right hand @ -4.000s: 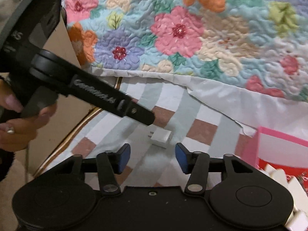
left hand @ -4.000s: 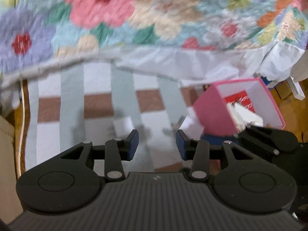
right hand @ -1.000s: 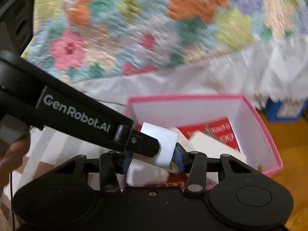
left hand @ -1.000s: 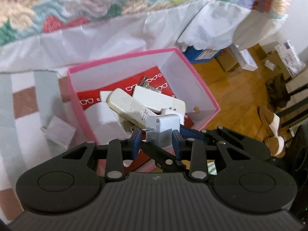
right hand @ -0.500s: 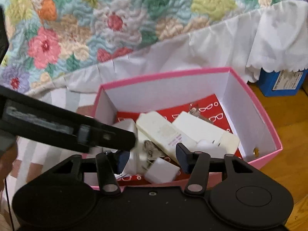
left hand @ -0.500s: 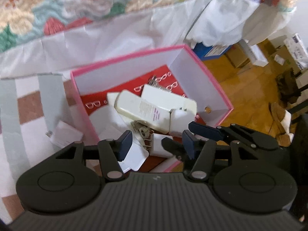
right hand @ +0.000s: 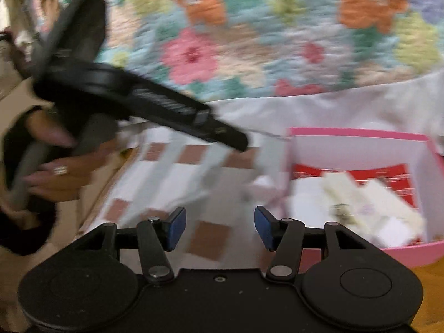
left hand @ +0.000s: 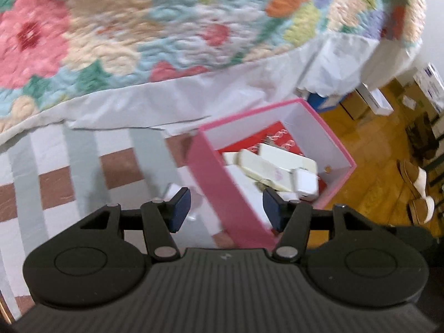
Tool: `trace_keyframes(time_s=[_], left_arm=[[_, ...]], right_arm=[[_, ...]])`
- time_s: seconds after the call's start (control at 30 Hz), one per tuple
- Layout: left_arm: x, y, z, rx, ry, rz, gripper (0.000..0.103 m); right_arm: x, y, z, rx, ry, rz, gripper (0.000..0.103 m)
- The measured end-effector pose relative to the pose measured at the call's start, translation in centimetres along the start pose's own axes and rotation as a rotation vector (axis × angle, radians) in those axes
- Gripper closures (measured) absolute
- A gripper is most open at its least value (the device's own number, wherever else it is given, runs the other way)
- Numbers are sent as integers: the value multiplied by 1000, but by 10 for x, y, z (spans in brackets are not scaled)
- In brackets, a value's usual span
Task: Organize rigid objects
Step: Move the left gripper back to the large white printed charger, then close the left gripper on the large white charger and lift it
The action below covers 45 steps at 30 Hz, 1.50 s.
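Note:
A pink box (left hand: 222, 186) with a red floor stands on the striped mat and holds several white chargers and adapters (left hand: 277, 170). It also shows in the right wrist view (right hand: 358, 136). A small white adapter (left hand: 173, 190) lies on the mat just left of the box, partly hidden behind my left finger; it shows blurred in the right wrist view (right hand: 262, 183). My left gripper (left hand: 226, 209) is open and empty, above the box's near left wall. My right gripper (right hand: 219, 227) is open and empty, over the mat left of the box.
A floral quilt (left hand: 138, 27) with a white skirt hangs behind the mat. The striped mat (left hand: 83, 166) lies left of the box. Wooden floor (left hand: 374, 152) with cardboard boxes and slippers (left hand: 416, 191) lies right. A hand holding the left gripper (right hand: 133, 102) crosses the right wrist view.
The white adapter my grippers held over the box now lies in it. Both grippers have opened wider and swung left, away from the box's inside toward the mat.

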<state>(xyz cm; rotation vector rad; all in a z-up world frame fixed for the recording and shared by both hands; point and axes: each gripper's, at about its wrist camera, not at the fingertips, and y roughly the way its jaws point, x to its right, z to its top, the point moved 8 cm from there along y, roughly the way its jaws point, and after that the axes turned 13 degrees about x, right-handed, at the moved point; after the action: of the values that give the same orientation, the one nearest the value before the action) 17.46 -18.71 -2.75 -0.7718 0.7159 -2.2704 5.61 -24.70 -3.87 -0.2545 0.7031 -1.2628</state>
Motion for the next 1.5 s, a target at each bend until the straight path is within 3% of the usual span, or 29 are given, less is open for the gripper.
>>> trace_keyframes(time_s=[0.07, 0.13, 0.27, 0.4, 0.5, 0.6, 0.73, 0.9, 1.0, 1.17, 1.27, 1.43, 1.5], left_arm=[[-17, 4, -4, -3, -15, -14, 47], [-33, 11, -11, -7, -28, -14, 47], [-58, 31, -26, 2, -51, -7, 47], [-77, 59, -44, 17, -90, -18, 49], [-84, 86, -62, -9, -97, -27, 58], [-89, 105, -75, -7, -112, -19, 59], [-99, 113, -77, 33, -129, -1, 59], [-117, 125, -67, 61, -169, -14, 59], [-115, 129, -65, 63, -162, -55, 61], [-104, 136, -73, 47, -135, -118, 81], [-98, 131, -79, -4, -60, -135, 81], [-108, 113, -92, -94, -270, -182, 81], [-105, 105, -101, -149, -306, -190, 81]], right_arm=[[-14, 15, -6, -14, -8, 18, 43], [-19, 32, -13, -26, -4, -17, 43], [-9, 75, -36, -42, -19, -174, 43], [1, 110, -60, 4, -40, -288, 43], [-3, 131, -74, 36, -176, -343, 43], [6, 143, -81, 81, -250, -434, 43], [22, 155, -100, 39, -286, -501, 44], [26, 158, -99, 63, -333, -493, 42], [34, 168, -92, 60, -257, -468, 44], [42, 178, -84, 71, -142, -470, 42], [42, 178, -82, 63, -147, -461, 41], [38, 166, -92, 23, -134, -377, 40], [38, 161, -93, 9, -90, -358, 35]])
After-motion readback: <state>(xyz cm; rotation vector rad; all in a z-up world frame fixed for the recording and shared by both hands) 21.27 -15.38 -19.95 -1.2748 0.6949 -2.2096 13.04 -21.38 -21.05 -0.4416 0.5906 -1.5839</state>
